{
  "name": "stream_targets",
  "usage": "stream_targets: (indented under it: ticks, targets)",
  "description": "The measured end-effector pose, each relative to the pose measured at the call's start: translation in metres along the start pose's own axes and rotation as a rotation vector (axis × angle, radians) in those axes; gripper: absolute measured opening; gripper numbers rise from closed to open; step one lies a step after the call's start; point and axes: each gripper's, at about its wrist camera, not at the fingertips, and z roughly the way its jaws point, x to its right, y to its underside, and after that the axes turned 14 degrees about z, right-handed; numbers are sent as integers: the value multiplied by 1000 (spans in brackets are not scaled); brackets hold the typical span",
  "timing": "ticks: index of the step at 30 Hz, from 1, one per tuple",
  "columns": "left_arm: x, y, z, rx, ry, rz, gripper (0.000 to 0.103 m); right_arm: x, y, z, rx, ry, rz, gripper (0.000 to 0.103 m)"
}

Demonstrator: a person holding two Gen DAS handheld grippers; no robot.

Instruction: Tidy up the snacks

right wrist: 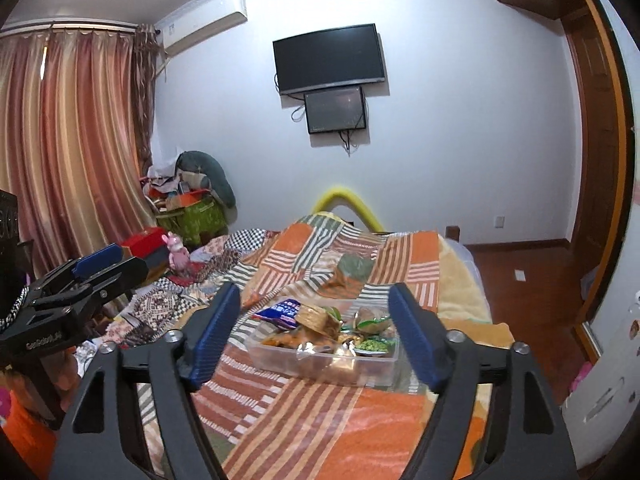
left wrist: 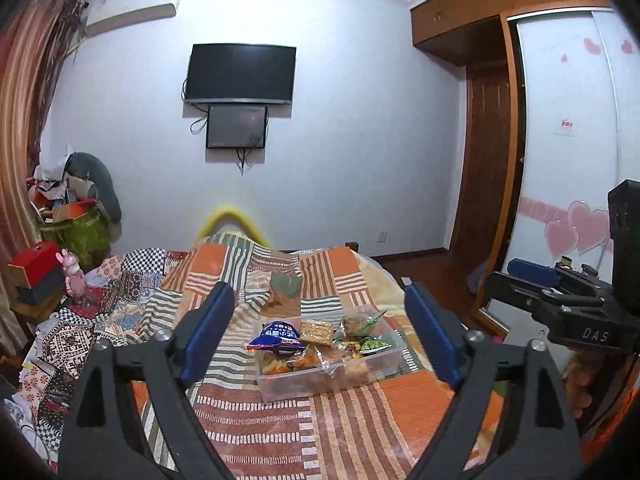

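Orange, green and white patchwork covers the bed (left wrist: 352,408), and on it sits one clear plastic box (left wrist: 320,376) heaped with snack packets. Going left to right in the left wrist view: a blue packet (left wrist: 276,338) hangs over the box's left rim, a tan cracker packet (left wrist: 317,332) lies next to it, and a packet of green peas (left wrist: 374,345) rests toward the right end. The rest of the packets overlap too much to count.

Both tools hang above the bed and short of the box, touching nothing. The left hand-held gripper (left wrist: 320,328) has its two blue-padded fingers spread wide, and the box shows between them, ahead of the tips. The right hand-held gripper (right wrist: 316,334) is likewise spread, with the box (right wrist: 320,364) ahead and between its fingers.

The left wrist view alone shows the white wardrobe door with pink hearts (left wrist: 576,228), and the right tool from the side at its right edge. The right wrist view alone shows the full striped curtain (right wrist: 68,140), and the left tool from the side at its left edge. Both show two dark screens (left wrist: 242,74) on the wall, one under the other.
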Motion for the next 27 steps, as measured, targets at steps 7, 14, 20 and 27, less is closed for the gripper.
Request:
stream_targets:
  ticks: [7,14,20,27]
  targets:
    - [8,5,-15,19,-26,4,102,-7,10,-8,62,38,-14,103]
    - [12,10,-19,12,-26,-3,103,-6,15,-15,55,37,-13,103]
    - [11,13,-19,8,-28,-18,103,-5,18,-17,56,40,-16,103]
    - [11,15,-19,8,-29,-16,103,-6,21,-18,60,46,-21,103]
